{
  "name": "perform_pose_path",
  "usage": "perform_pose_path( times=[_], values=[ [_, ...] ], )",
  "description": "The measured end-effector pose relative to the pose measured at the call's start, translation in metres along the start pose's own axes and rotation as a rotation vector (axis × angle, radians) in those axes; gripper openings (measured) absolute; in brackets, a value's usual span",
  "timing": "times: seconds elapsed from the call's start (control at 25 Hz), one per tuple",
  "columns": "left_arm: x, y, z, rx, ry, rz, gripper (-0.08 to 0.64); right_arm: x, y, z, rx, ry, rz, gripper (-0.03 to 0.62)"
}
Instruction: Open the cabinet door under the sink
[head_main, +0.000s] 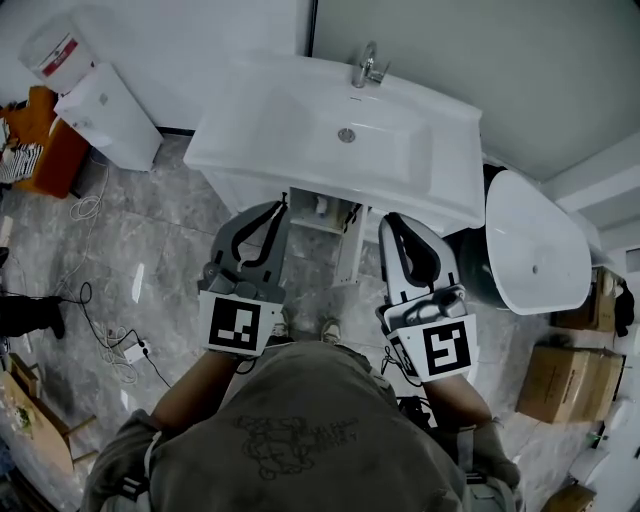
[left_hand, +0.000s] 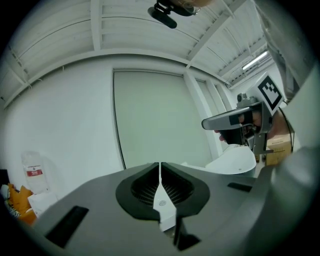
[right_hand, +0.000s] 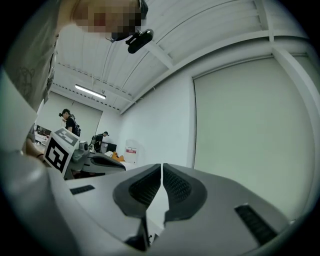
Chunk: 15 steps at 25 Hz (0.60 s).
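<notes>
The white sink (head_main: 300, 130) with its chrome tap (head_main: 368, 66) stands on a white cabinet (head_main: 318, 212) straight ahead of me. Below the basin a narrow white door panel (head_main: 350, 250) juts out edge-on toward me, between my two grippers. My left gripper (head_main: 281, 206) is held level just before the cabinet's left part, its jaws shut with nothing between them (left_hand: 160, 167). My right gripper (head_main: 392, 220) is level at the right of the panel, also shut and empty (right_hand: 162, 170). Both gripper views look over the sink at the pale wall; the cabinet is hidden in them.
A white oval basin (head_main: 535, 245) stands close on the right. A white box (head_main: 105, 115) and orange items (head_main: 40, 140) lie at the left. Cables (head_main: 100, 320) trail over the grey marble floor. Cardboard boxes (head_main: 565, 380) sit at the far right. People (right_hand: 70, 120) stand far off.
</notes>
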<state>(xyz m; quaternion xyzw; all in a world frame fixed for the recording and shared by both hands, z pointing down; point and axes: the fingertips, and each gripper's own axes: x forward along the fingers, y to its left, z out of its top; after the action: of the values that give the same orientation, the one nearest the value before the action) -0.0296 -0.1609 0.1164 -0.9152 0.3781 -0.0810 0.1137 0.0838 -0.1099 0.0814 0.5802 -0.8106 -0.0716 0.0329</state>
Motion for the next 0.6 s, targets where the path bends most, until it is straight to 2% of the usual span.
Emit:
perform_pose_path(
  times=[0.2, 0.6],
  values=[
    [-0.007, 0.000, -0.013, -0.038, 0.027, 0.000, 0.028, -0.006, -0.006, 0.001, 0.026, -0.009, -0.027, 0.034],
    [-0.014, 0.002, -0.004, -0.007, 0.009, -0.004, 0.028, -0.009, 0.005, 0.000, 0.030, -0.004, -0.022, 0.034]
  ],
)
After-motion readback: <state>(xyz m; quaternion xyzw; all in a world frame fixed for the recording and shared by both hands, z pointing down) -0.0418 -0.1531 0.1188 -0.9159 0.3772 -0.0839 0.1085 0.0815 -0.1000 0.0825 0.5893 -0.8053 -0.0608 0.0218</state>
